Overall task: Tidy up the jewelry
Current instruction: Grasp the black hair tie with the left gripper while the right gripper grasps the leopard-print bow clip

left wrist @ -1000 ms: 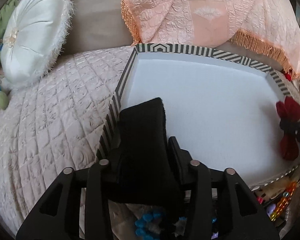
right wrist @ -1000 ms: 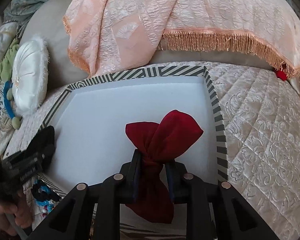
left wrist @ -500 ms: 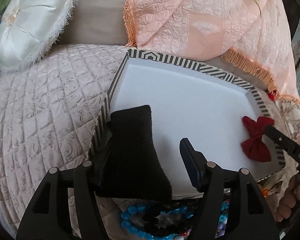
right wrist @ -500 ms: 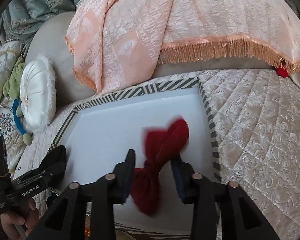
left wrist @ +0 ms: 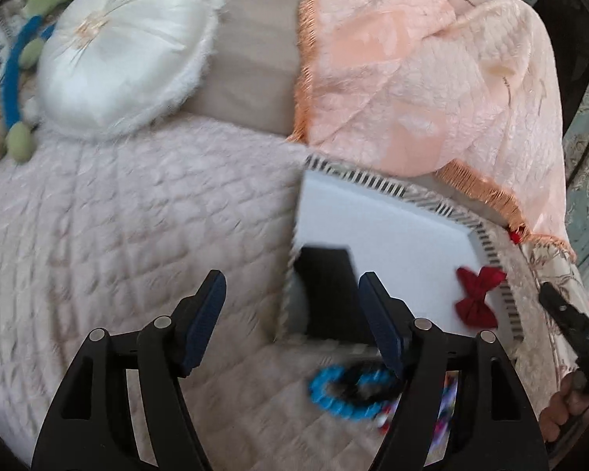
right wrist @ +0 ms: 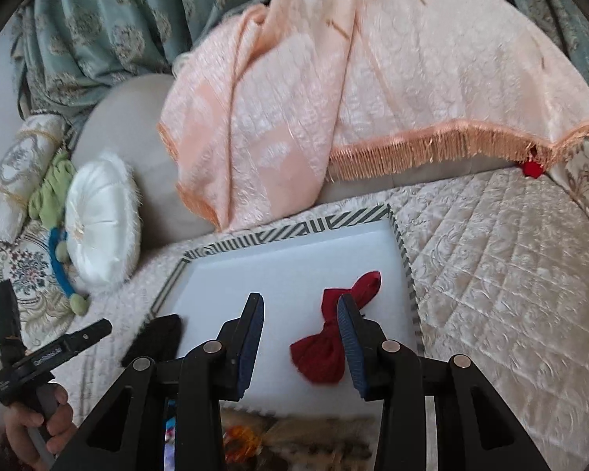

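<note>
A white tray with a striped rim [left wrist: 357, 180] [right wrist: 294, 231] lies on the quilted bed. A black velvet pouch [left wrist: 328, 294] [right wrist: 157, 337] lies at the tray's near left corner. A red velvet pouch [right wrist: 333, 333] [left wrist: 477, 294] lies near the tray's right side. My left gripper [left wrist: 290, 314] is open and empty, above the quilt left of the black pouch. My right gripper [right wrist: 300, 333] is open and empty, its right finger just over the red pouch. A blue bead bracelet [left wrist: 341, 392] lies with other jewelry on the quilt below the tray.
A peach fringed blanket [right wrist: 333, 98] hangs behind the tray. A round white cushion [left wrist: 125, 47] [right wrist: 98, 227] and a blue and green toy [left wrist: 15, 90] lie at the left. Orange beads [right wrist: 243, 439] lie near the tray's front edge.
Both grippers opened, let go of their pouches onto the tray and pulled back. The left gripper also swung to the left over the quilt.
</note>
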{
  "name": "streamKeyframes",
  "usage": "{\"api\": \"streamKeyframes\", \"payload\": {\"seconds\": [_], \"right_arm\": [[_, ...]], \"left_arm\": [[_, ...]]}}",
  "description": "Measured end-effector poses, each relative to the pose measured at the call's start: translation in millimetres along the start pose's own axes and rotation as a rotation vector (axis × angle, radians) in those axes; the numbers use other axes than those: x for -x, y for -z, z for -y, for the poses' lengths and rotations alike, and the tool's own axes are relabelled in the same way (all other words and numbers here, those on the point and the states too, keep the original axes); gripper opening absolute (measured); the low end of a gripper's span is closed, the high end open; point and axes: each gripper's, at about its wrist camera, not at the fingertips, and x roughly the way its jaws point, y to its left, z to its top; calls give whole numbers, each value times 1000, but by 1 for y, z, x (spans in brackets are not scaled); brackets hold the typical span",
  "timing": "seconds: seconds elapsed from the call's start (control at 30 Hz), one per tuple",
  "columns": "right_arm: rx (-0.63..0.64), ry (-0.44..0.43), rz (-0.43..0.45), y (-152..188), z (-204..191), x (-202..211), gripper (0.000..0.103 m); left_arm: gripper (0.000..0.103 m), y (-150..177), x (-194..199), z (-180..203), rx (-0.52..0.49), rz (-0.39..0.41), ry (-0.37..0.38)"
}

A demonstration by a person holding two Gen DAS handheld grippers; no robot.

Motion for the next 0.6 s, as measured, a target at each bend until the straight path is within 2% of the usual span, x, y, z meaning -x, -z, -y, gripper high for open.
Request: {"api": "streamKeyframes", "payload": {"seconds": [0.1, 0.17, 0.3, 0.4, 0.53, 0.6], "right_arm": [[8, 8, -6, 11, -5, 21, 37], [5, 24, -28, 22, -5, 34, 37], [-35, 116, -170, 61, -2, 47, 37], [-92, 136, -272, 84, 4, 45, 37], [-92, 149, -291, 88, 9, 38, 37], [-100, 150, -293, 88, 11, 36, 37]], "left_arm": [[70, 19, 9, -6, 18, -41, 34], [70, 33, 15, -2, -5, -65, 43], [70, 55, 21, 14, -98, -81, 47], [70, 60, 8, 31, -175, -104, 40], [65, 62, -1, 49, -222, -94, 72], [57, 63, -4, 59, -260, -80, 94]]}}
